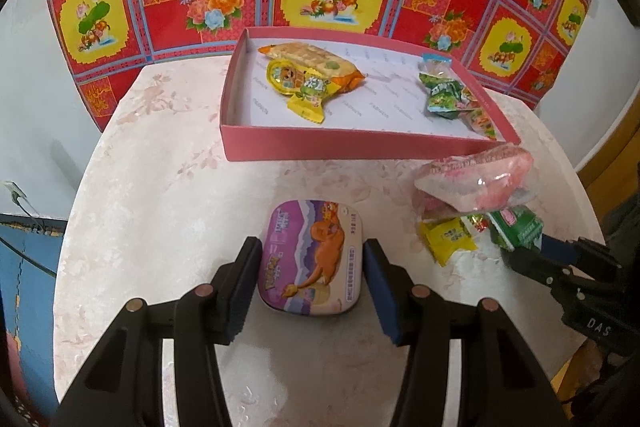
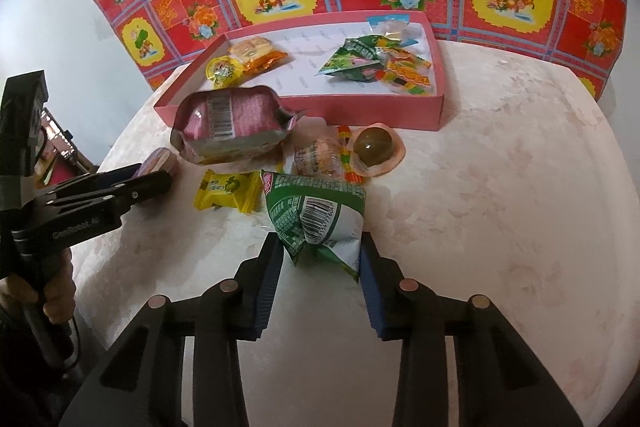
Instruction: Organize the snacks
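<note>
1. A pink box (image 1: 340, 149) is seen on the round table (image 1: 152, 187); a pale lining with faint repeated print, too small to be read, is shown inside.
2. At the box's left end an orange cracker pack (image 1: 320, 61), a yellow jelly cup (image 1: 286, 77) and a yellow sweet (image 1: 306, 107) are held; at the right end green packets (image 1: 444, 99) and a clear wrapper (image 1: 436, 65) are heaped.
3. Loose on the table by the box: a pink pack (image 2: 228, 125) with a barcode, a yellow candy (image 2: 226, 189), a brown ball cup (image 2: 374, 147).
4. A purple tin (image 1: 312, 257) with a cartoon dragon is pinched by the left gripper (image 1: 312, 287); its writing cannot be read.
5. A green packet (image 2: 316, 217) with a barcode is pinched on the table by the right gripper (image 2: 320, 263).
6. "DAS" is read on the right gripper; "GenRobot.AI", seemingly, on the left.
</note>
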{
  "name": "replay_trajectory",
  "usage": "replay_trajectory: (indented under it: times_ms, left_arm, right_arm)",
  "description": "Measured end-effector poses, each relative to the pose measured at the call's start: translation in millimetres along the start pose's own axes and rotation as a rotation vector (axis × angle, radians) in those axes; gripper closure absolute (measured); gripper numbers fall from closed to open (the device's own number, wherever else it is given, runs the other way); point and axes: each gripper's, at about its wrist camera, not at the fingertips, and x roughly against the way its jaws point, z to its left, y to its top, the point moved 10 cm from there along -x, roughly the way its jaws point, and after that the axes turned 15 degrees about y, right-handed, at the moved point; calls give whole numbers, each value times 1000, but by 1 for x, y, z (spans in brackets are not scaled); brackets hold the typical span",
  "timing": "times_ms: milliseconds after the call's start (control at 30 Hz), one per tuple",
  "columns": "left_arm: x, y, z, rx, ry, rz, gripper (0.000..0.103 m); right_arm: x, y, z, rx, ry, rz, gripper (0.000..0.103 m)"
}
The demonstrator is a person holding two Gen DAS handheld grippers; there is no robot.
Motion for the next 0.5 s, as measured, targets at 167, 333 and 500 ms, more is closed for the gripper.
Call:
replay_trajectory:
  times_ms: [167, 333, 500]
  left_arm:
    - [7, 4, -2, -3, -2, -20, 49]
    - [14, 8, -1, 2, -2, -37, 49]
    - [17, 9, 0, 6, 0, -45, 49]
  right_arm:
    - [8, 2, 1, 10, 4, -33, 70]
    - [13, 4, 4, 24, 10, -50, 73]
    - [18, 2, 8, 53, 22, -38, 80]
